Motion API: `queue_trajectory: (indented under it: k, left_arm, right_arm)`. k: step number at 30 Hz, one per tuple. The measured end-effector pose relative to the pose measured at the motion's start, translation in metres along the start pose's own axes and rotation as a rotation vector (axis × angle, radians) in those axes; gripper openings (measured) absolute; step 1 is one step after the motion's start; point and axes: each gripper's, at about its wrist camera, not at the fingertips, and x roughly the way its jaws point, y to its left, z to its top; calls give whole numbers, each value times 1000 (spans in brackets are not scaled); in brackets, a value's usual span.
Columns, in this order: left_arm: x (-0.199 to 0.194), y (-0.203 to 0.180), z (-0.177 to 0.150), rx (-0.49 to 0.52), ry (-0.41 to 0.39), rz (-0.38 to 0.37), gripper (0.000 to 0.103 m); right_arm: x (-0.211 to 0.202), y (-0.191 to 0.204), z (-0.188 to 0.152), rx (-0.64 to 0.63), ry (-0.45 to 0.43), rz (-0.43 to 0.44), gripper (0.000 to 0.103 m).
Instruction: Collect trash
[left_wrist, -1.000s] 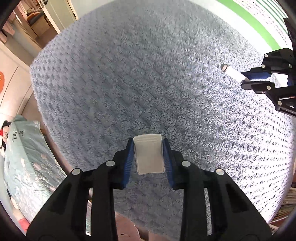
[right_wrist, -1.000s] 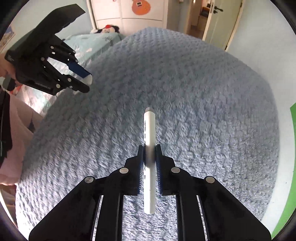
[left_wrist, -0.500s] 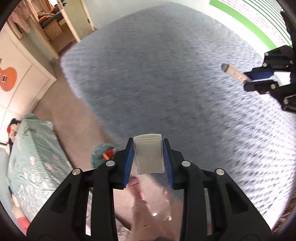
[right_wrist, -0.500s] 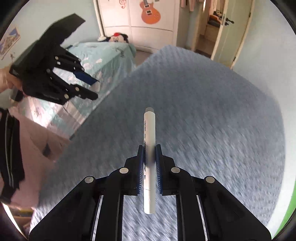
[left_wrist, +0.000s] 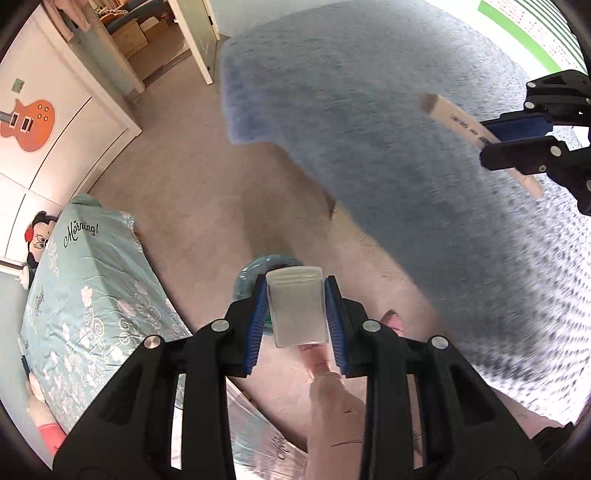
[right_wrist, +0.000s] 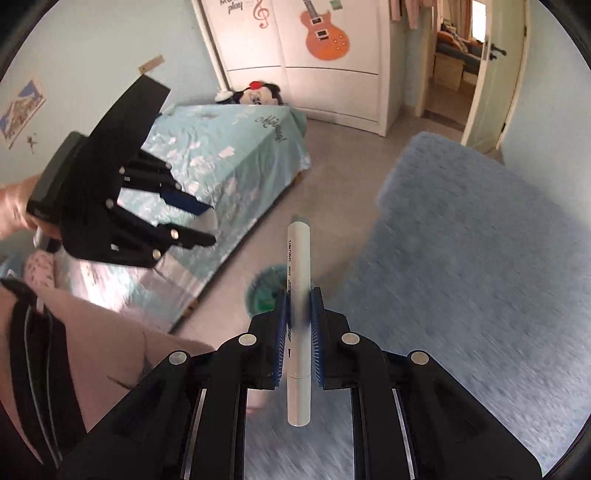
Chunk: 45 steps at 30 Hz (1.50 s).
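Note:
My left gripper (left_wrist: 295, 291) is shut on a small translucent white plastic piece (left_wrist: 295, 310) and holds it in the air above a round teal waste bin (left_wrist: 251, 269) on the floor. My right gripper (right_wrist: 298, 295) is shut on a white marker pen (right_wrist: 298, 266) that points forward. The same bin (right_wrist: 264, 291) shows just ahead of it, partly hidden by the pen and jaws. The right gripper with the pen (left_wrist: 465, 125) also shows at the right of the left wrist view. The left gripper (right_wrist: 207, 229) shows at the left of the right wrist view.
A blue-grey shaggy rug (left_wrist: 406, 122) covers the floor to the right. A bed with a teal cover (right_wrist: 229, 147) stands to the left, a plush toy (right_wrist: 258, 92) at its far end. A white wardrobe (right_wrist: 332, 74) and an open door (right_wrist: 491, 74) lie behind. The person's leg (left_wrist: 332, 398) is below.
Both grippers have swung left off the rug toward the bare floor and the bed. The teal bin has come into view under both. Each still holds its item.

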Motion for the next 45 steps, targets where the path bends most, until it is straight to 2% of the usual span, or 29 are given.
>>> queue_trajectory:
  k: [8,17,23,31,35,38,40,41,42,43,45]
  left_arm:
    - [40,74,-16,-3,51,-27,28]
    - [99,122,-35,13,80,-86,28]
    - [139,129,-43,27,128,-126,29]
    - [178,124,-52,35,174,-160,29]
    - [193,122,-54,37,193,-160,29]
    - [203,120,-54,43,215,-129,29]
    - [207,122,-52,30,226,-126,40]
    - [208,123,-52,25,228,-122,54]
    - [209,124,-51,22,226,-117,60]
    - [208,124,-51,20,224,-110,60]
    - [208,123,-52,28,228,-114,61]
  right_arm:
    - [72,26,40,79,52,15,14]
    - [145,42,41,183,128,-6,14]
    - [187,40,31,261,166,8,14]
    - [230,33,18,303,217,21,14]
    - [246,32,16,303,233,31,14]
    - [253,32,17,295,244,41,17]
    - [252,31,17,289,240,37,22]
    - [251,29,18,299,239,46,25]
    - [251,29,19,303,238,43,33]
    - [249,28,20,306,233,38,38]
    - [247,28,21,306,225,37,38]
